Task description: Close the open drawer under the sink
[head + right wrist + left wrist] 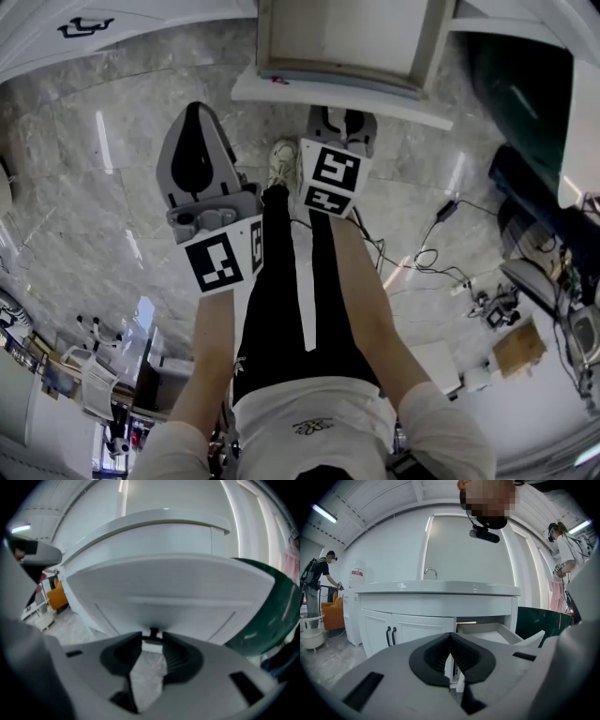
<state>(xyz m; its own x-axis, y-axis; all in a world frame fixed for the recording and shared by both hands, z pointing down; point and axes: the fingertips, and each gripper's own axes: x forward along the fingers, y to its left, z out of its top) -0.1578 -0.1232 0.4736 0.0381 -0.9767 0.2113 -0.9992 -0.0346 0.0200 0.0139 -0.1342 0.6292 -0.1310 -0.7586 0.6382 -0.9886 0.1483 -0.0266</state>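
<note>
The white drawer (342,37) under the sink stands pulled out, its front panel (281,92) towards me. In the right gripper view that panel (178,597) fills the frame, and its small black handle (153,632) sits right at the tips of my right gripper (153,639). A gap shows between the jaws, with floor visible through it. In the head view the right gripper (342,120) is up against the front panel. My left gripper (195,111) hangs back to the left, shut and empty (450,637). From its view the open drawer (487,632) shows at the right of the vanity (436,603).
Cabinet doors with black bar handles (391,636) are left of the drawer. A dark green tub (525,94) stands to the right. Cables (431,253) and loose gear lie on the marble floor at right. Two other people (318,573) (565,559) stand off to the sides.
</note>
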